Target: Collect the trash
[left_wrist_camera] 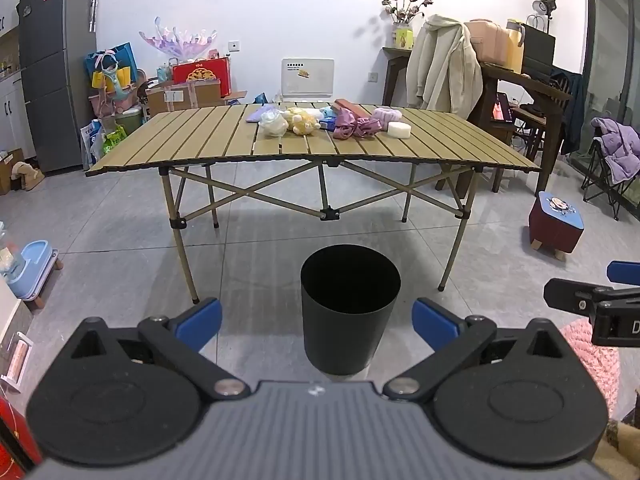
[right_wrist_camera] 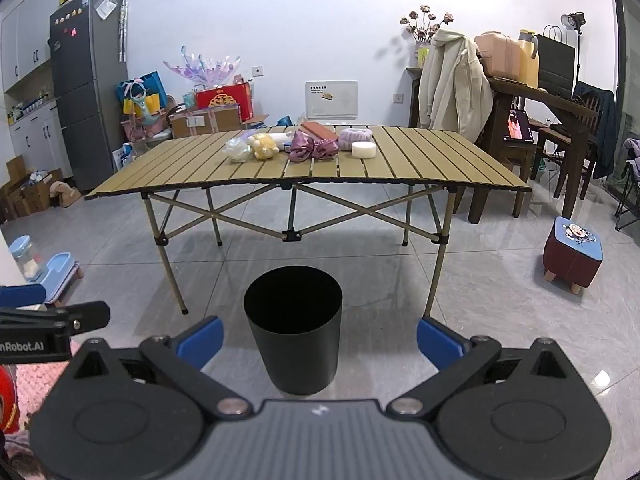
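Observation:
A black bin (left_wrist_camera: 350,312) (right_wrist_camera: 293,326) stands on the tiled floor in front of a folding slatted table (left_wrist_camera: 200,148) (right_wrist_camera: 180,168). On the table's far middle lies a cluster: a crumpled white wad (left_wrist_camera: 273,124) (right_wrist_camera: 237,149), a yellow plush (left_wrist_camera: 301,120) (right_wrist_camera: 265,146), purple crumpled fabric (left_wrist_camera: 356,126) (right_wrist_camera: 312,148), a white round puck (left_wrist_camera: 399,129) (right_wrist_camera: 363,149), a brown box (left_wrist_camera: 350,107) (right_wrist_camera: 318,131). My left gripper (left_wrist_camera: 316,322) is open with nothing between its blue pads, well short of the bin. My right gripper (right_wrist_camera: 320,338) is open too, with nothing in it.
A small maroon stool (left_wrist_camera: 556,224) (right_wrist_camera: 574,254) stands at the right. A pet feeder (left_wrist_camera: 28,268) (right_wrist_camera: 52,268) is on the floor at left. Boxes and bags pile against the back wall by a grey fridge (left_wrist_camera: 56,64) (right_wrist_camera: 86,88). A dark wooden desk (right_wrist_camera: 560,120) with chairs stands right.

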